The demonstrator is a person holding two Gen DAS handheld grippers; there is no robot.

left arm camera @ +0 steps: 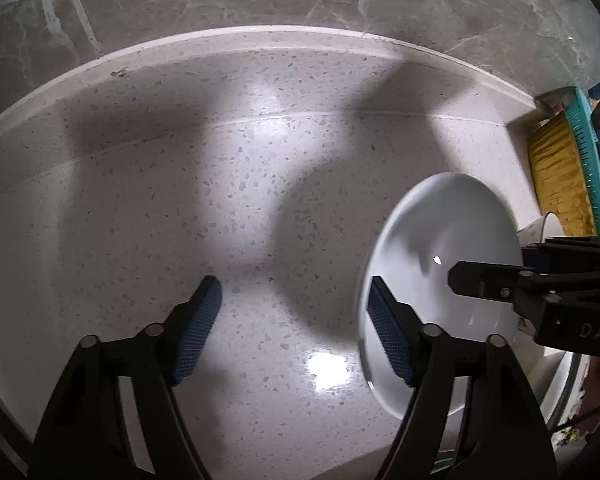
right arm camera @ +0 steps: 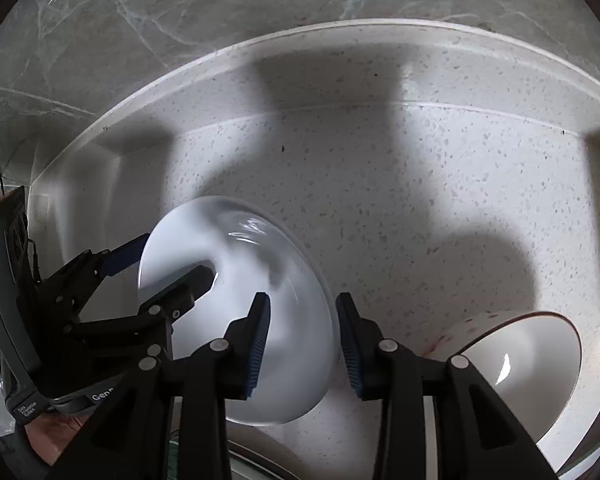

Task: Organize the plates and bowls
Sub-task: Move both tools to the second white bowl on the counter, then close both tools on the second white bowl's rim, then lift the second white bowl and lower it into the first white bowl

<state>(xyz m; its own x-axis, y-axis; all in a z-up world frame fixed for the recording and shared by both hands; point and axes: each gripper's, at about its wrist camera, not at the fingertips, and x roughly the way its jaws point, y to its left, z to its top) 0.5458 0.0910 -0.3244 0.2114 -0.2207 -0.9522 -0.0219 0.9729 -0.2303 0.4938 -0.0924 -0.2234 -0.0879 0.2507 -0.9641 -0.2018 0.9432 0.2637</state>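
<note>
The white bowl (right arm camera: 236, 312) sits on the speckled tabletop (right arm camera: 420, 200) with a rim wall between each gripper's unclenched pads, left gripper (left arm camera: 296, 328) at nine o'clock, right gripper (right arm camera: 302, 344) at three; both should close evenly before lifting

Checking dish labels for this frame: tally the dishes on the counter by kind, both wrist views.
Plain white bowl: 1
White bowl with red specks outside: 1
Total clearly seen: 2
A third rim shows at the edge of the left wrist view, behind the right hand-held gripper; its kind is unclear, so it is not counted.
</note>
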